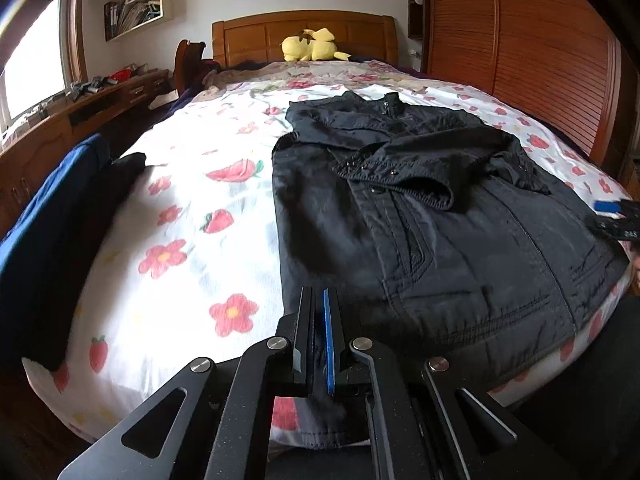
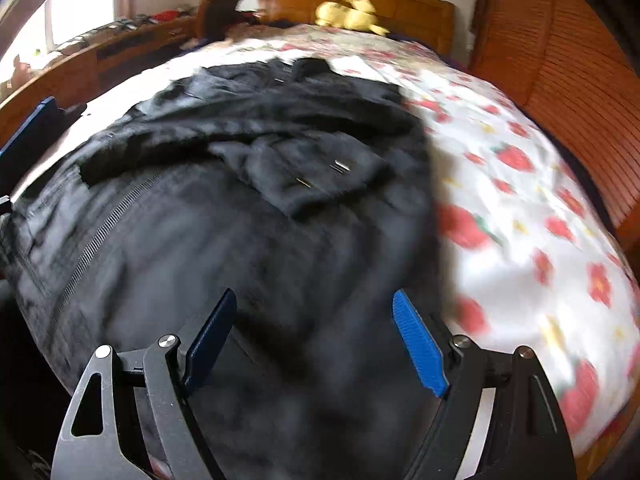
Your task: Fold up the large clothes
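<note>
A black jacket [image 1: 420, 208] lies flat on the floral bedsheet [image 1: 180, 208], with both sleeves folded across its chest. My left gripper [image 1: 320, 300] is shut at the jacket's bottom-left hem corner; whether cloth is pinched between the pads cannot be told. The right wrist view is motion-blurred. There the jacket [image 2: 240, 220] fills the left and middle, and my right gripper [image 2: 314, 300] is open, above the jacket's lower part. The right gripper also shows at the right edge of the left wrist view [image 1: 616, 216].
A yellow plush toy [image 1: 312, 45] sits by the wooden headboard [image 1: 300, 28]. A wooden wardrobe [image 1: 520, 48] stands to the right. A desk with clutter [image 1: 80, 100] runs along the left under the window. Dark blue cloth [image 1: 48, 220] hangs at the bed's left edge.
</note>
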The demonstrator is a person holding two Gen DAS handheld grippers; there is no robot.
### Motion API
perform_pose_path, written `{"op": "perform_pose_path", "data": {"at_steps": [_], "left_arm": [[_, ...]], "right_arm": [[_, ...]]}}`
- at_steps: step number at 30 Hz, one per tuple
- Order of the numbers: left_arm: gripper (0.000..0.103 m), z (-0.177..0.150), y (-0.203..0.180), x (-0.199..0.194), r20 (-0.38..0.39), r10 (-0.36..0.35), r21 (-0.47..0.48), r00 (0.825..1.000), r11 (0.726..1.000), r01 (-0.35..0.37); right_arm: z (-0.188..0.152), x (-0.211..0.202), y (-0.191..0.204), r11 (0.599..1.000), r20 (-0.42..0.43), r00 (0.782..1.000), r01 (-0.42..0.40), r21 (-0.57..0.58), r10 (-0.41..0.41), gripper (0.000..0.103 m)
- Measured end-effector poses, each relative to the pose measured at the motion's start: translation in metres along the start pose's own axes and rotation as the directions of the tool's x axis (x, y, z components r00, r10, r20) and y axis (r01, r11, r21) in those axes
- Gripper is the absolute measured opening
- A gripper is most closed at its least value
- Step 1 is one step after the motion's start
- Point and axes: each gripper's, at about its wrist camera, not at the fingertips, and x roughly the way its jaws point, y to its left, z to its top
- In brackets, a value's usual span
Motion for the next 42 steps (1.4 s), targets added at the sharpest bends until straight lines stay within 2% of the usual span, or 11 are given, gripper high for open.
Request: {"op": "perform_pose_path", "data": {"at_steps": [4, 8, 12, 18, 21, 26, 29, 31, 32, 42], "left_arm": [[0.004, -0.003, 0.001, 0.002, -0.004, -0.003, -0.012, 1.000, 1.000, 0.003], [0.004, 0.000, 0.002, 0.004, -0.011, 0.000, -0.013, 1.000, 1.000, 0.000], [0.004, 0.001, 0.001, 0.004, -0.014, 0.005, -0.008, 1.000, 1.000, -0.005], [0.004, -0.002, 0.001, 0.004, -0.028, 0.006, -0.002, 1.000, 1.000, -0.006], [0.004, -0.003, 0.002, 0.005, -0.041, 0.004, -0.002, 0.999, 1.000, -0.004], [0.007, -0.004, 0.004, 0.001, -0.049, -0.010, 0.006, 0.999, 1.000, 0.010], [0.012, -0.005, 0.005, -0.002, -0.052, -0.015, 0.008, 0.999, 1.000, 0.015], [0.032, -0.006, 0.005, -0.005, -0.051, 0.017, 0.016, 0.999, 1.000, -0.016], [0.034, -0.008, 0.006, -0.006, -0.050, 0.030, 0.018, 0.998, 0.999, -0.029], [0.039, -0.015, 0.006, -0.004, -0.072, -0.002, -0.029, 0.997, 1.000, 0.000]], "right_arm": [[-0.022, -0.006, -0.034, 0.997, -0.042, 0.998, 0.040, 0.070, -0.037, 0.082], [-0.034, -0.009, -0.050, 0.990, -0.055, 0.998, -0.013, 0.143, 0.021, 0.082], [-0.035, -0.011, -0.046, 0.988, -0.059, 0.996, -0.056, 0.143, 0.065, 0.082], [-0.033, -0.014, -0.028, 0.972, -0.046, 0.980, -0.186, 0.141, 0.194, 0.071], [-0.032, -0.013, -0.016, 0.980, -0.049, 0.984, -0.164, 0.110, 0.170, 0.070], [-0.032, -0.018, -0.014, 0.979, -0.043, 0.984, -0.170, 0.113, 0.176, 0.065], [-0.033, -0.020, -0.016, 0.980, -0.049, 0.984, -0.167, 0.106, 0.173, 0.064], [-0.035, -0.020, -0.015, 0.983, -0.061, 0.984, -0.159, 0.096, 0.165, 0.064], [-0.036, -0.020, -0.015, 0.984, -0.067, 0.985, -0.153, 0.090, 0.159, 0.064], [-0.047, -0.018, -0.016, 0.987, -0.086, 0.985, -0.142, 0.071, 0.148, 0.064]]}}
